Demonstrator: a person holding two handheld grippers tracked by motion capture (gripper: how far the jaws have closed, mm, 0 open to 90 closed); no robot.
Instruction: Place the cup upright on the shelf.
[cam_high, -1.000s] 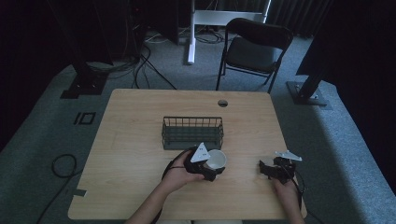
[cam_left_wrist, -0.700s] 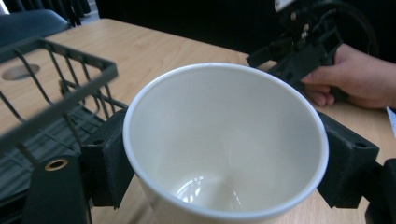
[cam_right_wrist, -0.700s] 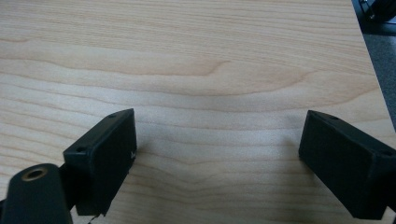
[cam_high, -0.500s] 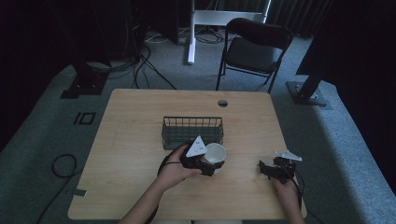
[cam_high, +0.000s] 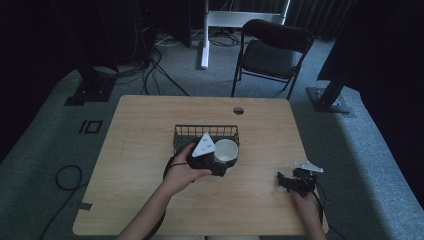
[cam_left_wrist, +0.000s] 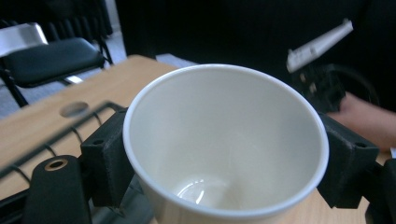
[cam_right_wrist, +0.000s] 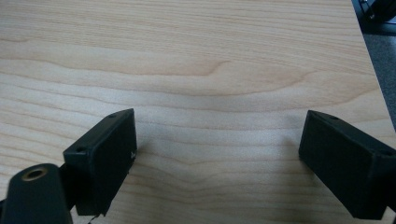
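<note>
- Since a second ago the left gripper (cam_high: 216, 161) has carried the white cup (cam_high: 226, 151) up and closer to the wire basket (cam_high: 206, 132); the cup now sits at the basket's near right corner.
- One cup, one basket, two grippers, one chair (cam_high: 270, 52).
- Left jaws are clenched on the cup's sides; the left gripper view shows its empty inside (cam_left_wrist: 219, 154).
- The right gripper (cam_right_wrist: 219, 163) rests right of the basket, jaws released over bare tabletop (cam_right_wrist: 196, 60).
</note>
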